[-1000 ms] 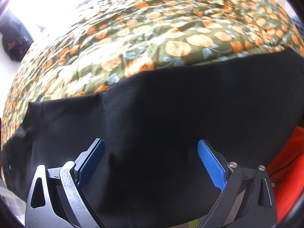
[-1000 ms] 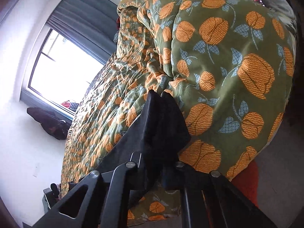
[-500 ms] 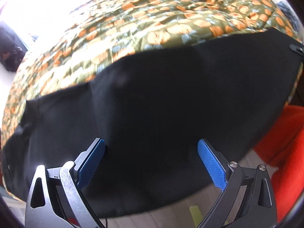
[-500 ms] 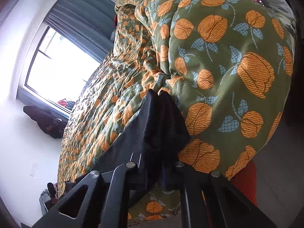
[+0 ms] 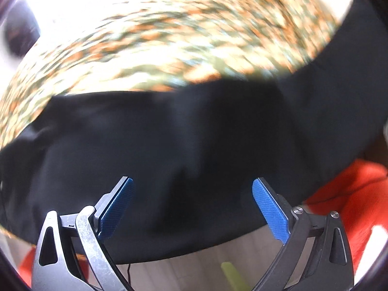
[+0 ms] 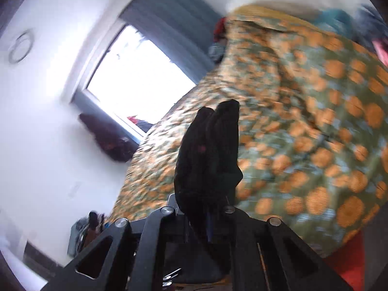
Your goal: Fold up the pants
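With 1 bunched end of the black pants [image 6: 211, 150] clamped tight in the right gripper [image 6: 209, 215] above the floral bedspread [image 6: 303, 126], the left gripper [image 5: 191, 208] hovers wide open and empty over the spread cloth, where an even pinch at the near edge would keep the fold square.

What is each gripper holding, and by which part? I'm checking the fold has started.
The right gripper is shut on a bunched edge of the black pants; which part cannot be told. The left gripper is open, holding nothing.
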A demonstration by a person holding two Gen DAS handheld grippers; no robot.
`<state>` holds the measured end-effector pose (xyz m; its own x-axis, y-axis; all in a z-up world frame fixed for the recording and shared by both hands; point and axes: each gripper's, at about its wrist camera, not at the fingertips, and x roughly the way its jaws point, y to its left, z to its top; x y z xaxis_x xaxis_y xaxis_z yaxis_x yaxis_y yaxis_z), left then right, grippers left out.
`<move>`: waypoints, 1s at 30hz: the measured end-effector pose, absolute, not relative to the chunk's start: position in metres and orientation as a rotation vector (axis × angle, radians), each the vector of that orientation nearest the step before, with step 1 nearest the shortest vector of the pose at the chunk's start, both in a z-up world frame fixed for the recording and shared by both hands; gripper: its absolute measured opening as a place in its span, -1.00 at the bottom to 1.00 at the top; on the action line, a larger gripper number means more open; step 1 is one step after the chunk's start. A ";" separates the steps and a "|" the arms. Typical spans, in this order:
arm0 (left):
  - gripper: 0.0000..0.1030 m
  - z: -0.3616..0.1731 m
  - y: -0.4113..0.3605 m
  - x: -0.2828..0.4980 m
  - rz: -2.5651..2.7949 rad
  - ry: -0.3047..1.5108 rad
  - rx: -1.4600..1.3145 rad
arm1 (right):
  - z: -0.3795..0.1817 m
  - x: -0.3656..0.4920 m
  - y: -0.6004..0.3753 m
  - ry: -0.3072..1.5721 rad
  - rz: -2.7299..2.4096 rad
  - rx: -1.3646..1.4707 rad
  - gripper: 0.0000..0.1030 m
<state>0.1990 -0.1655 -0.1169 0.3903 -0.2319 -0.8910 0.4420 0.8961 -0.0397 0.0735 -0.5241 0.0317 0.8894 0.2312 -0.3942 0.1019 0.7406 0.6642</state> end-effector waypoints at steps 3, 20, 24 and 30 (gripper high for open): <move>0.92 -0.101 -0.106 0.215 -0.342 1.058 0.100 | 0.048 0.109 -0.464 0.514 0.157 0.641 -0.79; 0.91 -0.135 0.069 0.195 -0.099 1.065 -0.232 | -0.144 0.167 -0.186 0.978 0.474 0.241 0.31; 0.64 -0.113 0.031 0.191 -0.275 0.982 -0.175 | -0.107 0.111 -0.233 0.868 0.338 -0.015 0.75; -0.54 -0.123 -0.038 0.203 -0.484 1.042 -0.043 | -0.113 0.049 -0.291 0.898 0.175 -0.035 0.80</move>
